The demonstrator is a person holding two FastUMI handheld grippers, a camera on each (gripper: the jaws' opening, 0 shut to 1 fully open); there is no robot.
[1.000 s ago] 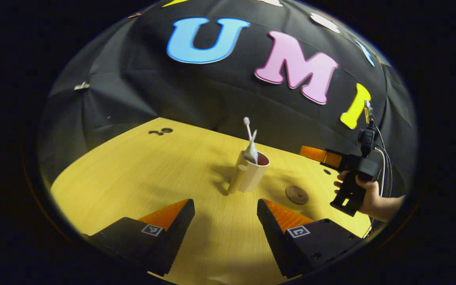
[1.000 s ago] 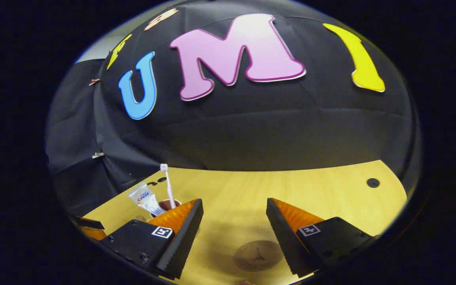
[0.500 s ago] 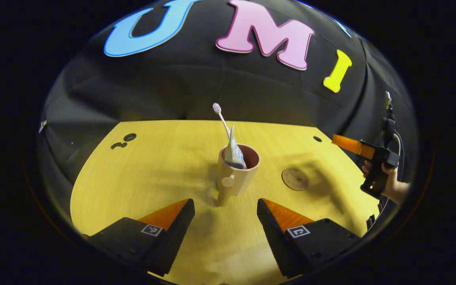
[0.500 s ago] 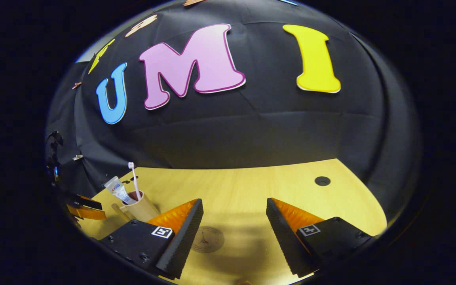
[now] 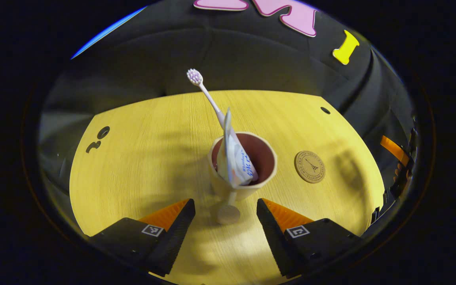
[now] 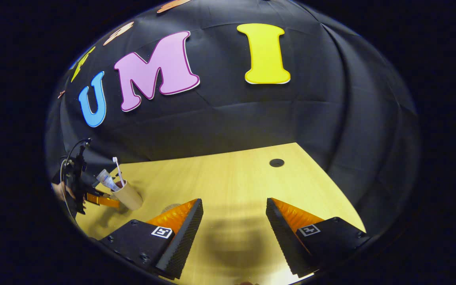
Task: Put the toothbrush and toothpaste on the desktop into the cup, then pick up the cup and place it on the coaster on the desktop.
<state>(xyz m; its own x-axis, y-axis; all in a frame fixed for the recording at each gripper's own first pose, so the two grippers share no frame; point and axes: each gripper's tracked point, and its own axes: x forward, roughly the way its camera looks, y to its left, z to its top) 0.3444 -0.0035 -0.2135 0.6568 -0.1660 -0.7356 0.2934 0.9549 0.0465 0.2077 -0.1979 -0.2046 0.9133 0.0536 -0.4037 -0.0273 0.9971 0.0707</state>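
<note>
**Cup loaded, my left hand-held gripper wide open in front of it**

Tan cylindrical cup w/ dark reddish-brown inside (image 5: 244, 162) stands upright on the yellow wood-grain tabletop (image 5: 141, 158), roughly mid-surface. It has a straight peg-like handle w/ a round end (image 5: 228, 213) pointing toward me. Inside it: a white slim toothbrush (image 5: 208, 99), bristle head up, leaning away to the left above the rim, & a white toothpaste tube w/ blue-red print (image 5: 234, 158), crimped flat end up, leaning against the near-left wall of the cup.

My left hand-held gripper (image 5: 225, 221) is spread wide, nothing between the fingers; the handle's round end sits in the gap btwn the two tips, not touched by either as far as I can tell.

Round brown coaster w/ embossed tower motif (image 5: 309, 166) lies flat on the tabletop just right of the cup, apart from it, nothing on it.

My right hand-held gripper (image 6: 232, 221) is also spread open & empty, hovering over bare tabletop (image 6: 232, 178) well to the right. From its view the cup (image 6: 128, 194) is far off at left w/ brush & tube sticking out, the left unit & a hand (image 6: 59, 190) just beside it.

Surface: light yellow wood, rounded edge, small dark round holes (image 5: 325, 110) near the far side & a pair at left (image 5: 98, 138). Soft shadows fall across it. Black cloth wall (image 5: 251, 63) behind, creased.
</note>
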